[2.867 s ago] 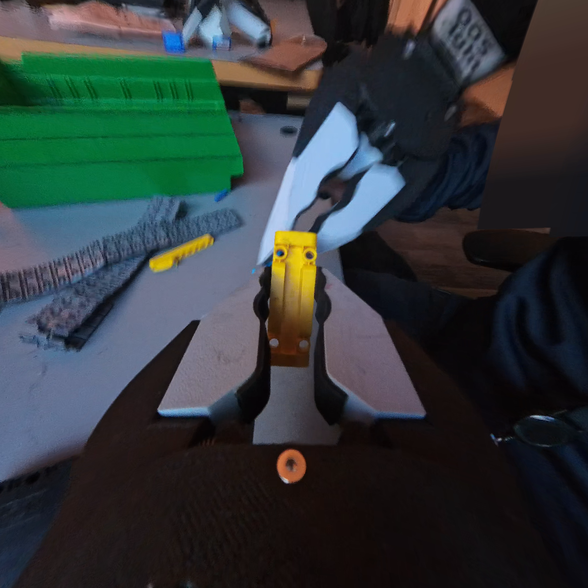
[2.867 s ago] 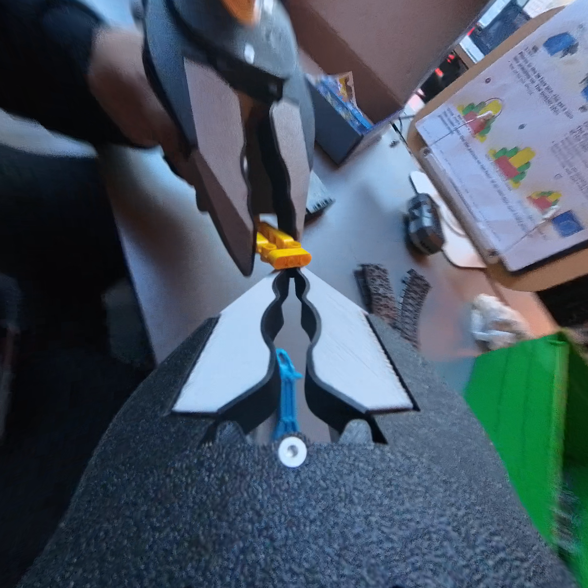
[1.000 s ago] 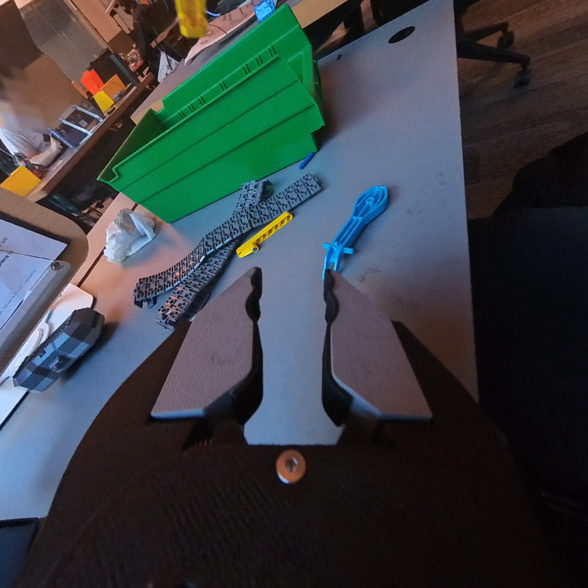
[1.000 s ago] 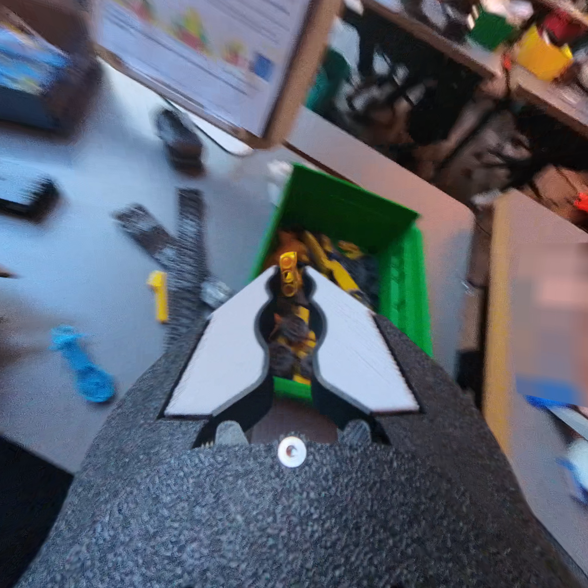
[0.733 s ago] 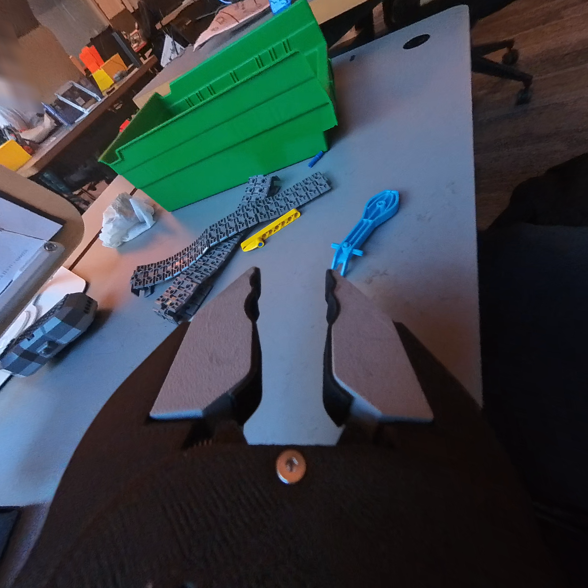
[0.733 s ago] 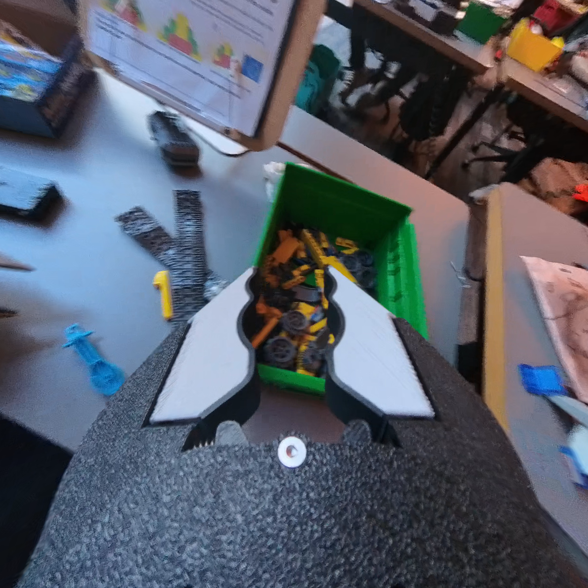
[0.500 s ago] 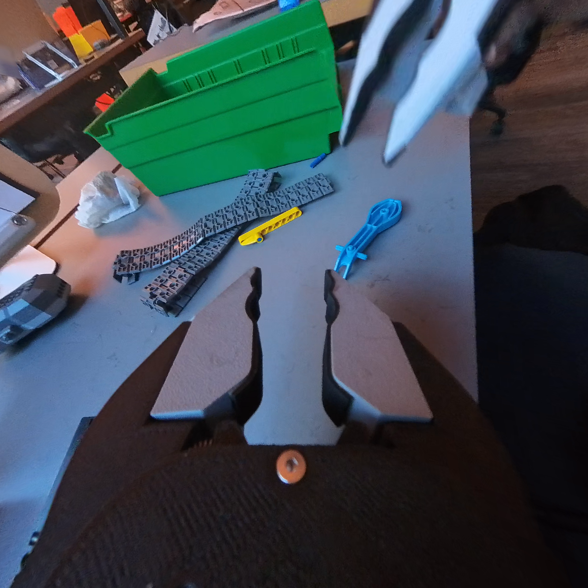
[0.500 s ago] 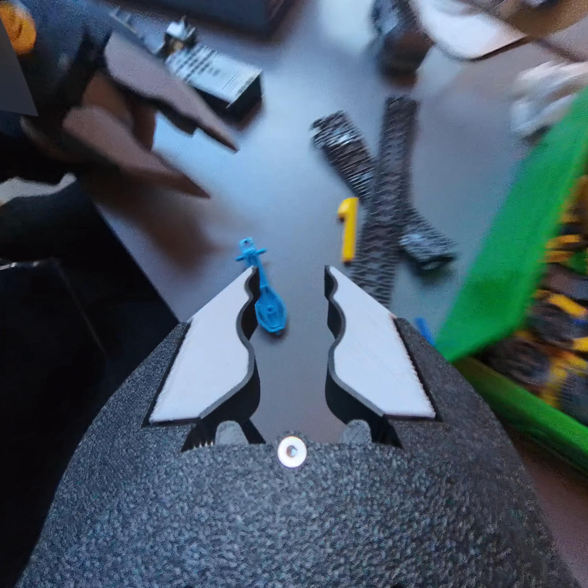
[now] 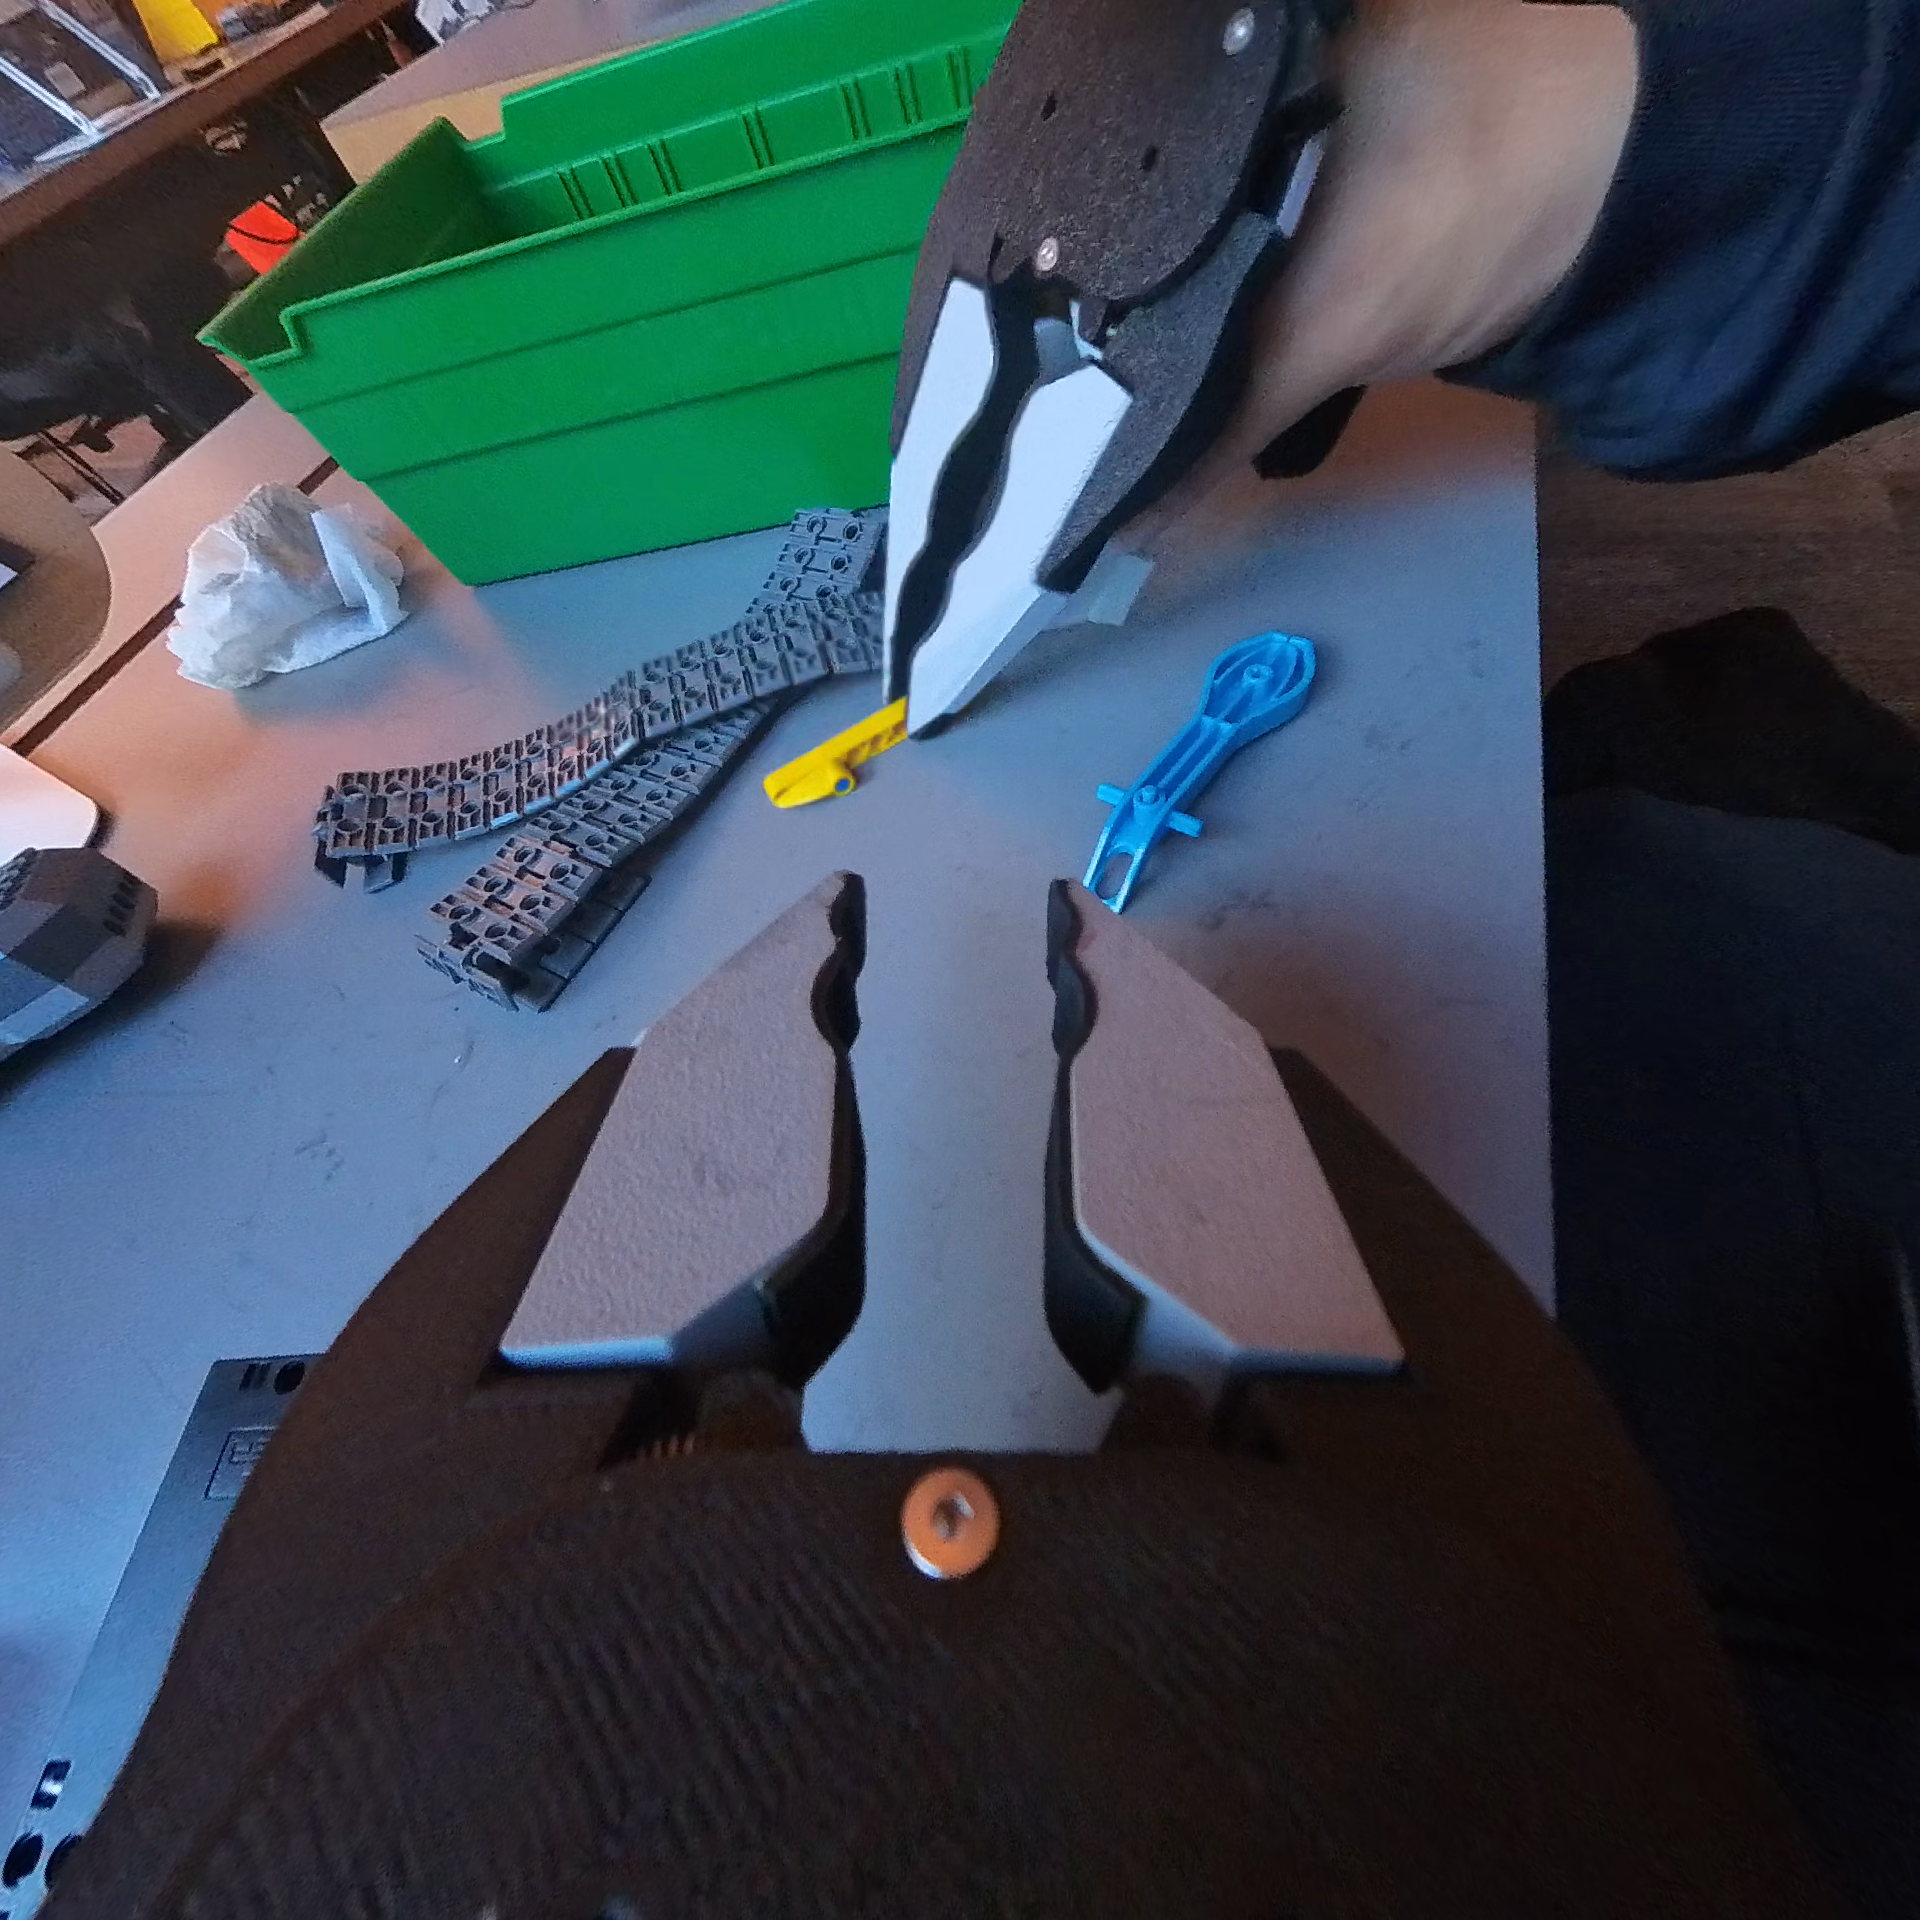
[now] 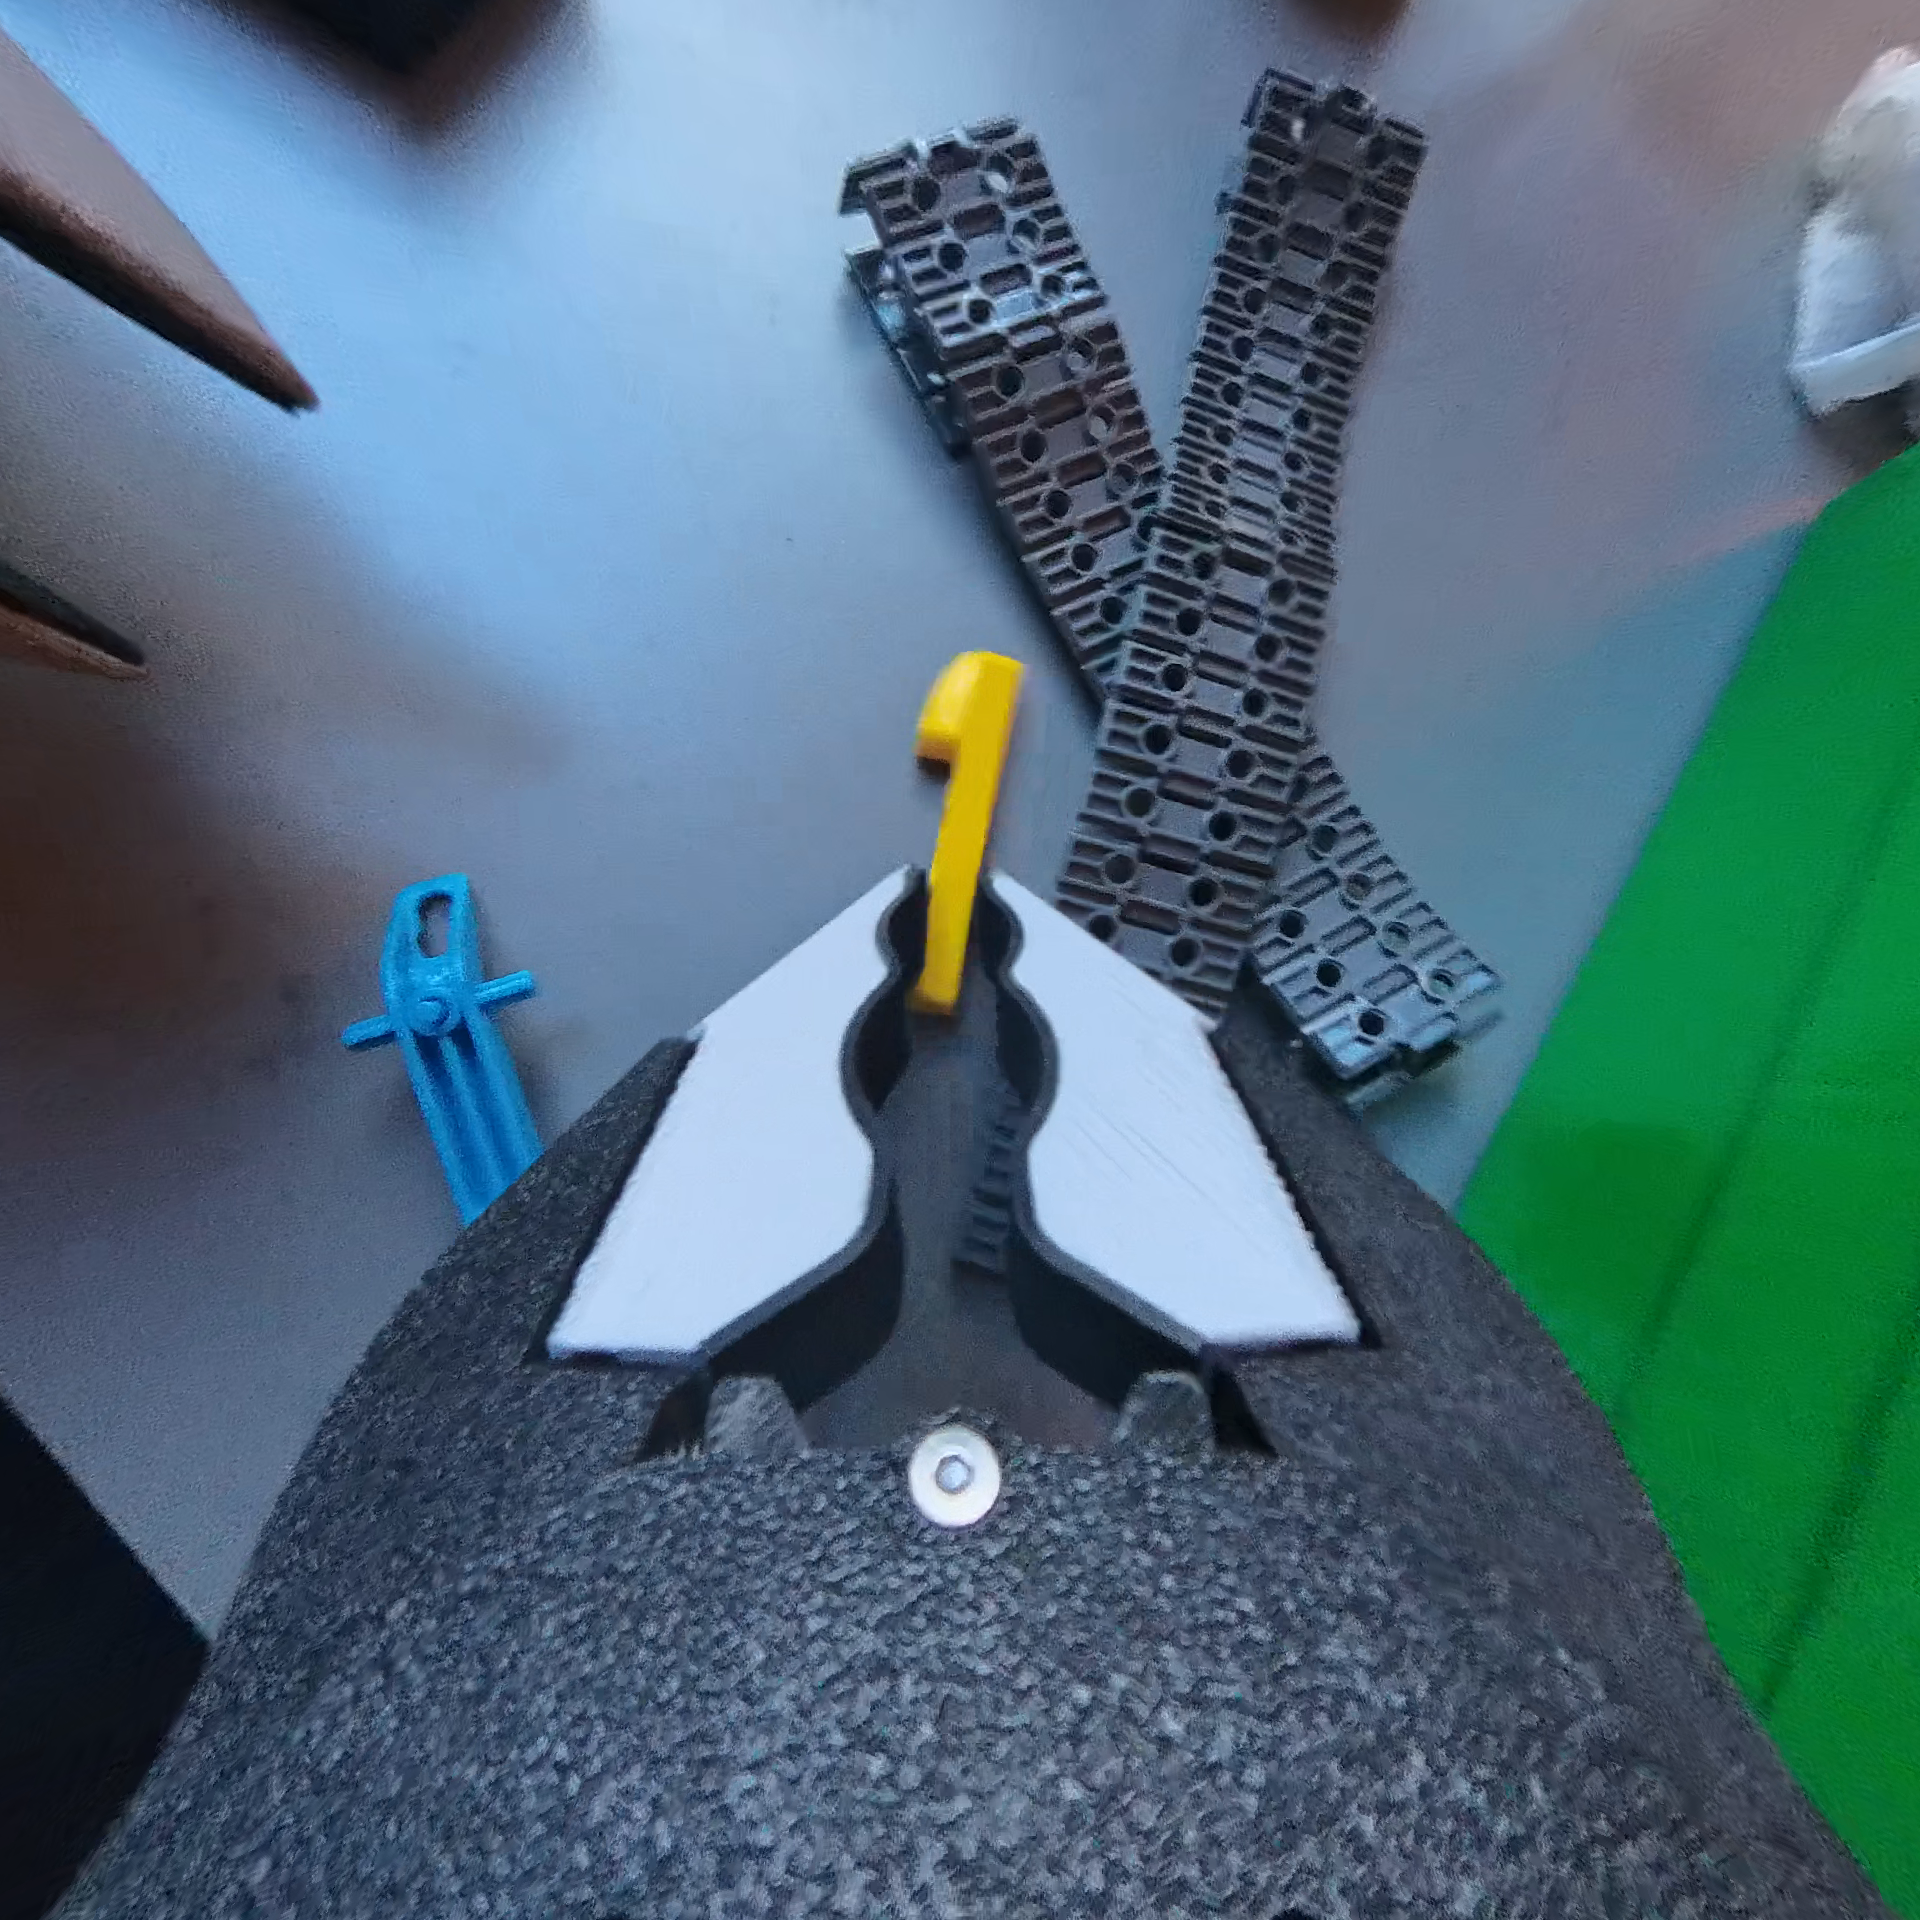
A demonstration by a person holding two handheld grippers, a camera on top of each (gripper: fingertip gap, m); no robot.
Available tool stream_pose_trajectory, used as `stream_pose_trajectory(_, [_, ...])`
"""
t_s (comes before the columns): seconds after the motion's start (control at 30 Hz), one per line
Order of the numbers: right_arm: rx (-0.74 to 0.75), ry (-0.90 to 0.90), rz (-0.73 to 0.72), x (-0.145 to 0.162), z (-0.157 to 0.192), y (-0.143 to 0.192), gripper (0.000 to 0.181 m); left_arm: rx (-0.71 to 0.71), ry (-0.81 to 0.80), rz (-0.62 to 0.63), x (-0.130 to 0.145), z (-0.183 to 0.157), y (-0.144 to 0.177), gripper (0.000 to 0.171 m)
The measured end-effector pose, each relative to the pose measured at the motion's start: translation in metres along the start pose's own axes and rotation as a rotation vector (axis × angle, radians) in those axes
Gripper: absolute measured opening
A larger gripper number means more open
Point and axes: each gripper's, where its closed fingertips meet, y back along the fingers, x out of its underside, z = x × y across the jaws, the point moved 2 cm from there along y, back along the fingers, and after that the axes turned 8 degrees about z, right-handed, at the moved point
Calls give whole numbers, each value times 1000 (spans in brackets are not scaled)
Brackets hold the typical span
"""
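Note:
My right gripper [image 10: 951,883] is shut on the near end of a yellow holed beam [image 10: 966,790] that lies on the grey table. In the left wrist view the right gripper [image 9: 909,707] points down, held by a hand, with its tips on the yellow beam [image 9: 821,769]. My left gripper [image 9: 951,894] is open and empty, hovering above the table a little short of the beam. A blue flat piece [image 9: 1205,748] lies to the right of the beam. It also shows in the right wrist view [image 10: 447,1039].
Two crossed grey track strips [image 9: 623,748] lie beside the beam, before a green bin [image 9: 623,395]. A crumpled white tissue [image 9: 281,592] and a grey blocky object [image 9: 52,956] sit at the left. The table's edge [image 9: 1538,935] runs close on the right. Spacing between my two grippers at the tips: around 11 cm. The left tips stand about 7 cm off the blue flat piece [image 9: 1205,748]. Seen from the right wrist view [image 10: 447,1146] as well.
My right gripper moved from above the green bin down to the table and closed on the yellow beam. My left gripper stayed open and shifted only slightly.

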Motion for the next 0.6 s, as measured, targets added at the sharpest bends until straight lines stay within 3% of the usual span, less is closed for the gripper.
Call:
stream_pose_trajectory(0.17, [-70, -54, -2, -2, 4, 1, 4, 16, 33, 3, 1, 3, 0, 32])
stream_pose_trajectory(0.3, [-250, -98, -105, -17, 35, 12, 4, 9, 35, 15, 5, 7, 2, 32])
stream_pose_trajectory(0.43, [-424, -101, -173, -30, 70, 27, 4, -128, -92, 96, 19, 12, 5, 34])
stream_pose_trajectory(0.5, [-502, -129, -249, -44, 85, 37, 4, -144, -99, 88, 19, 7, 10, 33])
stream_pose_trajectory(0.6, [-556, -183, -479, -76, 98, 57, 4, -66, 51, 37, 13, 3, 24, 32])
